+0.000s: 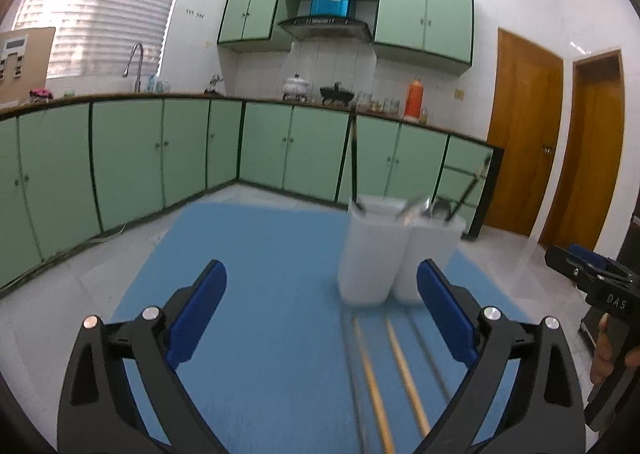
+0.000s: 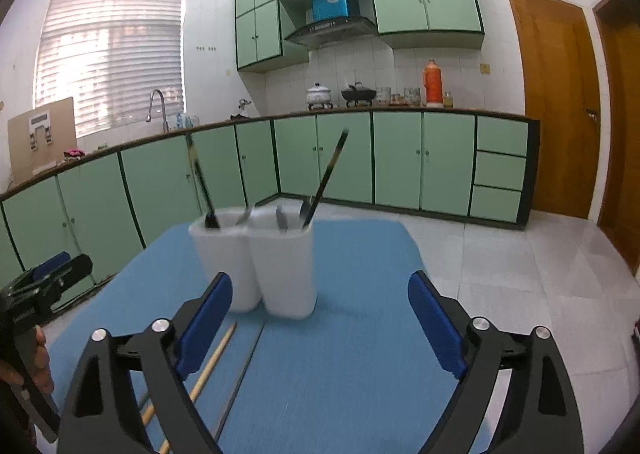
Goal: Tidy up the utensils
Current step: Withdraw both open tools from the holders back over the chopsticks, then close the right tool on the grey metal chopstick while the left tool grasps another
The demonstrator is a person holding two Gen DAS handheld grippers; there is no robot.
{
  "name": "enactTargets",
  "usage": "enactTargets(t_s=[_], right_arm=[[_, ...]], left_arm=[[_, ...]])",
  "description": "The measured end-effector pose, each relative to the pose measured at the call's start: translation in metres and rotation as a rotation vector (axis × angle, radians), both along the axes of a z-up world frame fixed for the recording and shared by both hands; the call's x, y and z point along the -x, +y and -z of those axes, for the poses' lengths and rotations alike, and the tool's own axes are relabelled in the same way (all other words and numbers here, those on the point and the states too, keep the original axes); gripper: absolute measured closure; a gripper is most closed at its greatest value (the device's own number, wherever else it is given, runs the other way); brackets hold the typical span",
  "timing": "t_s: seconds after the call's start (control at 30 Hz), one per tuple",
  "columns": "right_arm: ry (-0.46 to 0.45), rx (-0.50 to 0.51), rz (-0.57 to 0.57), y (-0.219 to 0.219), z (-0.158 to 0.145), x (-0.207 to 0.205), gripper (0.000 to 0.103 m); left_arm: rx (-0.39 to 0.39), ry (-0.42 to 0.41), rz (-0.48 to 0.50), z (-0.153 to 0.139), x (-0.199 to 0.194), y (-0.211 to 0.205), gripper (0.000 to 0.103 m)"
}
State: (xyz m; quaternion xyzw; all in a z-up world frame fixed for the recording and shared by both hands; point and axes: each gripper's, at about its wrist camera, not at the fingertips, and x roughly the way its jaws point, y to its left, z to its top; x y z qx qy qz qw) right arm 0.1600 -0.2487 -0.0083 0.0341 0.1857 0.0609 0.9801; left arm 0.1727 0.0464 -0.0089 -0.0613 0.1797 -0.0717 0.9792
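The left gripper [image 1: 322,294] has its blue pads [image 1: 444,310] spread wide with nothing pinched; wooden chopsticks [image 1: 404,370] and thin metal ones lie on the blue mat [image 1: 248,254] beneath the gap. The right gripper [image 2: 320,304] is likewise spread and empty above the mat, the chopsticks lying by its left finger. Just ahead stands a white two-compartment holder [image 2: 260,266], upright on the mat, with dark chopsticks [image 2: 328,174] and metal utensils leaning inside. Green cabinets [image 2: 400,158] line the walls behind.

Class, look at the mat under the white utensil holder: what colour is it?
Plain blue; the mat shows best in the right wrist view.
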Motion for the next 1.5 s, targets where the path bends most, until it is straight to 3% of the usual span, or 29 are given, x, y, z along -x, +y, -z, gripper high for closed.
enactTargets(t_s=[0.43,0.63,0.87,1.5], right_arm=[[0.103,-0.003,0.032,0.024,0.071,0.046,0.008],[0.077,0.034,0.052,0.038,0.094,0.074,0.008],[0.01,0.025,0.03,0.061,0.11,0.099,0.009],[-0.011,0.091,0.023,0.101,0.133,0.111,0.057]], left_arm=[[-0.038,0.123,-0.036,0.067,0.044,0.019,0.009],[-0.093,0.114,-0.025,0.079,0.066,0.013,0.009],[-0.096,0.102,-0.007,0.09,0.083,0.009,0.009],[-0.079,0.09,-0.01,0.094,0.096,0.012,0.009]])
